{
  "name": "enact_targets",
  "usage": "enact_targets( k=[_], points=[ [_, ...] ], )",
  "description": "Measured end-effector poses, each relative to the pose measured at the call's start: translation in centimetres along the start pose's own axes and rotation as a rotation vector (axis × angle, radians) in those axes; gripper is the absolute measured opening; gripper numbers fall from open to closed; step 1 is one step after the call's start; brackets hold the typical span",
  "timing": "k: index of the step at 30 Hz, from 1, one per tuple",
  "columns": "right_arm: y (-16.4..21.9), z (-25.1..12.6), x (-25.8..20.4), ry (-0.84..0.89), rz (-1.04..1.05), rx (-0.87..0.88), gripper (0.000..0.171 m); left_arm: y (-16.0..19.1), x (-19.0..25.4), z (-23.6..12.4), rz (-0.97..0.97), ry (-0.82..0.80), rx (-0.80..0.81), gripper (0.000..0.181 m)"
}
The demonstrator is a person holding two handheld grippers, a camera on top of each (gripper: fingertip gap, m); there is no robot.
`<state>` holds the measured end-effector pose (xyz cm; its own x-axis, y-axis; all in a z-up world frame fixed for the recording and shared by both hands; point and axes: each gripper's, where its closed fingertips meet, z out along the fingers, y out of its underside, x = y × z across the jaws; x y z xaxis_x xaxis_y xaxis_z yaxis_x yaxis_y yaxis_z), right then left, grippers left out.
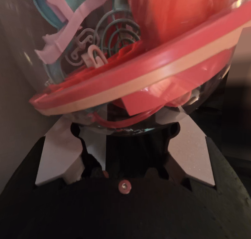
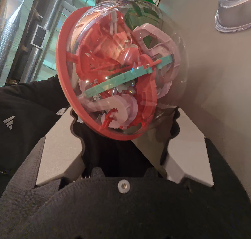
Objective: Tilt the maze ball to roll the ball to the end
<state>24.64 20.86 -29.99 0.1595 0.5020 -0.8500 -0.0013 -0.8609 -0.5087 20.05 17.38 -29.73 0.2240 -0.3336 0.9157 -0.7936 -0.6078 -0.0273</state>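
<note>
The maze ball [image 1: 135, 76] is a clear sphere with a red equator ring and pink, red and teal tracks inside. It fills the left wrist view, with the ring slanting up to the right. My left gripper [image 1: 123, 123] has its jaws spread wide, and both fingertips press against the shell's underside. In the right wrist view the maze ball [image 2: 115, 76] is held up in the air with its ring tilted steeply. My right gripper [image 2: 124, 111] is also spread wide, fingertips against the shell. I cannot pick out the small rolling ball.
A person's black sleeve [image 2: 27, 103] lies behind the ball on the left. Metal ducts [image 2: 10, 28] rise at the far left. A grey wall [image 2: 217, 83] is on the right, with a clear plastic dome-shaped piece [image 2: 233, 12] at its top.
</note>
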Motion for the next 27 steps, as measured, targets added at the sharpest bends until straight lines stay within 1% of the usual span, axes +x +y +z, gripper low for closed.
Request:
enact_targets(
  k=[4,10,14,19,22,27],
  points=[
    [0.1,-0.5,0.2,0.011,-0.037,0.027,0.137,-0.6,0.3,0.6,-0.007,0.017,0.055,0.133],
    [0.3,-1.1,0.6,0.103,-0.107,0.028,0.136,-1.4,0.8,0.9,-0.020,0.110,0.149,0.121],
    [0.2,-1.3,0.7,0.145,-0.138,0.059,0.136,-1.7,0.7,0.9,0.010,0.108,0.205,0.119],
    [0.9,-0.8,1.6,0.235,-0.240,0.083,0.135,-2.3,0.4,0.5,0.050,0.091,0.287,0.113],
    [1.2,-0.6,1.7,0.279,-0.289,0.104,0.133,-2.8,0.7,0.2,0.082,0.091,0.330,0.115],
    [1.8,-0.1,2.1,0.359,-0.340,0.090,0.132,-3.4,1.0,-0.2,0.114,0.083,0.386,0.116]
  ],
)
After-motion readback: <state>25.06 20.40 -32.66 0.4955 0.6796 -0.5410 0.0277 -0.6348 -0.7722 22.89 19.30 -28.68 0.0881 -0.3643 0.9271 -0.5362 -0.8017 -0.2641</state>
